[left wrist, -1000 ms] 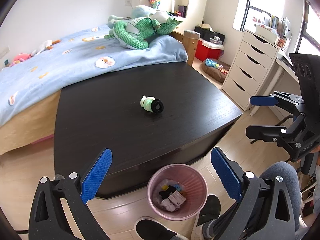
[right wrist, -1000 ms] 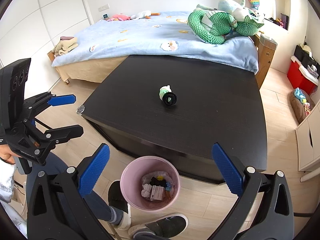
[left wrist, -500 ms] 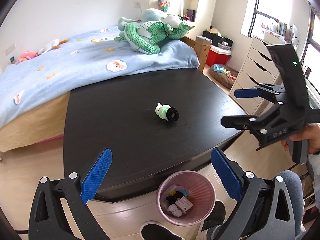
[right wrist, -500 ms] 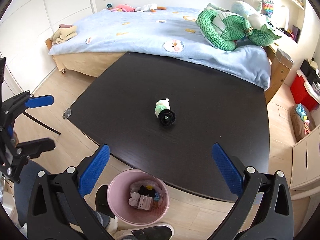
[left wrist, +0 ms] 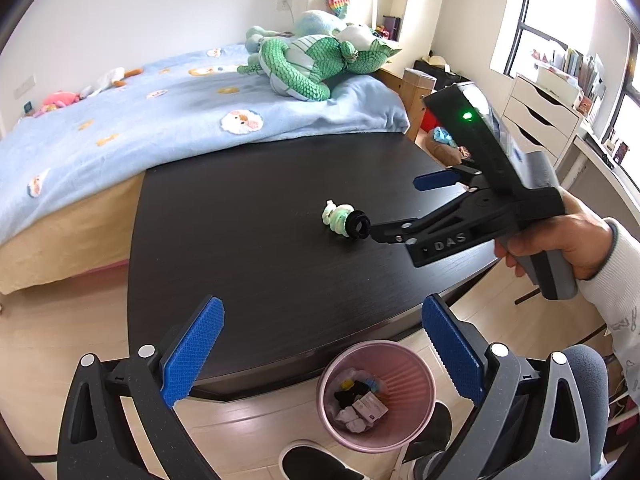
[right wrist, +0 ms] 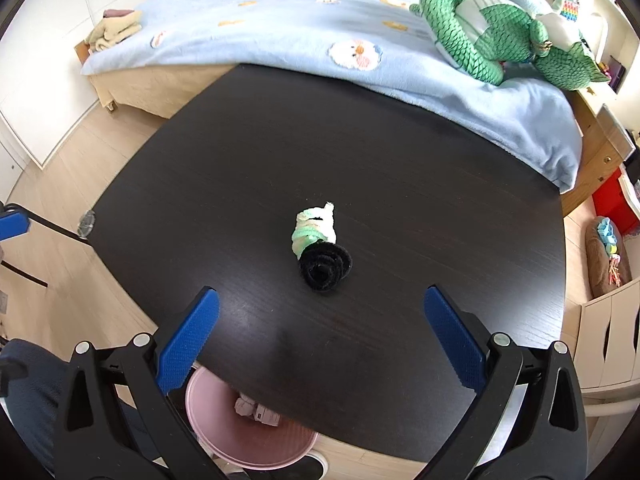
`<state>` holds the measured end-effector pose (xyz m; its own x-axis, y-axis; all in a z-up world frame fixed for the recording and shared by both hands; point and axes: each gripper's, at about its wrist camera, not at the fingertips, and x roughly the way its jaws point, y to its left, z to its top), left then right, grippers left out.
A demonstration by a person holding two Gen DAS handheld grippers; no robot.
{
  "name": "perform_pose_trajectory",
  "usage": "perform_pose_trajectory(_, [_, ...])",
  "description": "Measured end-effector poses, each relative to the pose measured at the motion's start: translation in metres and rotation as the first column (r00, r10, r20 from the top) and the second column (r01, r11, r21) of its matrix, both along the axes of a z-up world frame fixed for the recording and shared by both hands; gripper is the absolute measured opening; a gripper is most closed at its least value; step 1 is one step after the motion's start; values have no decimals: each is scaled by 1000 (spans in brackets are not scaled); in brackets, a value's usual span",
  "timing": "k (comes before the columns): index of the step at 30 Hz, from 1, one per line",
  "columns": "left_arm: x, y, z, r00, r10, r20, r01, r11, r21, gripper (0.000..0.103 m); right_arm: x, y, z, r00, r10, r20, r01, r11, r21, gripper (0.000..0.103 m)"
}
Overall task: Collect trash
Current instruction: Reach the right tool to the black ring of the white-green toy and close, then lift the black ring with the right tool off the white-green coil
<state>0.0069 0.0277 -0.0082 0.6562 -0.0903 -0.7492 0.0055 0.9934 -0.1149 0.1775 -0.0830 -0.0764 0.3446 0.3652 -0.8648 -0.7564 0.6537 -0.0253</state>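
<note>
A small bundle of trash, a green-and-white wad with a black coiled end (right wrist: pixel 319 248), lies near the middle of the dark table (right wrist: pixel 420 200); it also shows in the left wrist view (left wrist: pixel 345 222). My right gripper (right wrist: pixel 320 336) is open and empty, hovering over the near table edge just short of the bundle; in the left wrist view its fingers (left wrist: pixel 434 181) reach in from the right, beside the bundle. My left gripper (left wrist: pixel 322 354) is open and empty, off the table's near edge. A pink trash bin (left wrist: pixel 408 364) holding scraps stands on the floor below.
A bed with a blue blanket (left wrist: pixel 160 120) and a green plush dragon (left wrist: pixel 312 64) borders the table's far side. White drawers (left wrist: pixel 540 116) stand at the right. The bin rim (right wrist: pixel 248 452) sits under the table's near edge, beside a shoe (left wrist: pixel 316 464).
The right gripper has moved forward over the table toward the bundle, which now looks much larger in its view. The left gripper has shifted slightly forward. Both stayed open.
</note>
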Motion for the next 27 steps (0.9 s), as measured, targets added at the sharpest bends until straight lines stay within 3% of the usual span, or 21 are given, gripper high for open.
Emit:
perform_pose_trajectory(6, [-1,5,-6,1000,15,-12,-15,1000,-9,95,18,14,-23,998,-26,-55,24,999,-31,100])
perform_pose_trajectory(10, [0,8,-10,1000,18,-24,-18,1000,-12,95,24,22,-36,996,-34,-87,30,998,-49,80])
perform_pose_trajectory(20, [2,12,-15,999,29,-35,-30,999,-17,95,30,22,-46,993,-53,-108,50,998,-36,58])
perform_pose_trajectory(27, [3,11,-18,999,22,-38,-23,1000,-16,95,31,21,-48,993,-42,-106,37,998,-43,35])
